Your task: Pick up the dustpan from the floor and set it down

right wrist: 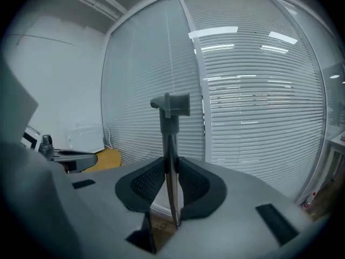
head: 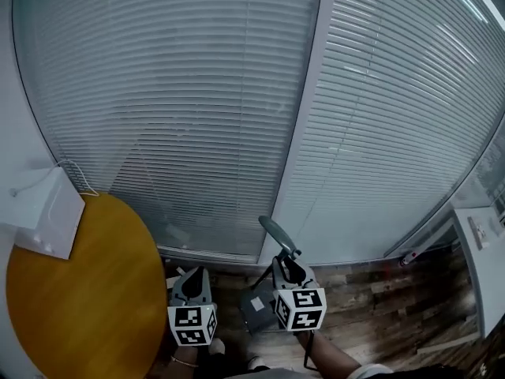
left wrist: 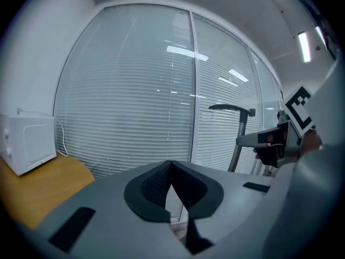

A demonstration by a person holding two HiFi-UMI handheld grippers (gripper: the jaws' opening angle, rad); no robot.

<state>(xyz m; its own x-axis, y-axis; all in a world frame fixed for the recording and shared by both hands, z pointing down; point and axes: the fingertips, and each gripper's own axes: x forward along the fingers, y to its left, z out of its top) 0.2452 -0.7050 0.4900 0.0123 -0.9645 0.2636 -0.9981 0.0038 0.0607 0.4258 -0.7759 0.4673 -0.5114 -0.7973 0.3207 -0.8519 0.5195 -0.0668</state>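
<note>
Two grippers: I hold one in each hand, side by side and low in the head view, in front of the window wall.
Right gripper [right wrist: 171, 183]: pinching the thin shaft of the long-handled dark grey dustpan [right wrist: 170, 139] between its two ribbed pads.
Dustpan handle: stands nearly upright between those pads, and its grey T-shaped top rises above the jaws against the blinds.
Dustpan pan [head: 254, 309]: dark and boxy, down beside the right gripper [head: 288, 265] and over the floor. I cannot tell whether it touches the boards.
Left gripper [left wrist: 171, 171]: pads pressed together with nothing between them. It sits just left of the dustpan in the head view [head: 192, 279].
Round orange-brown wooden table [head: 87, 306]: on my left, close beside the left gripper.
White boxy item with a thin cord [head: 47, 212]: rests on the table's far edge.
White slatted blinds [head: 197, 117]: cover the glass panels ahead.
Dark wood-plank floor [head: 379, 306]: runs along the foot of the blinds to my right.
</note>
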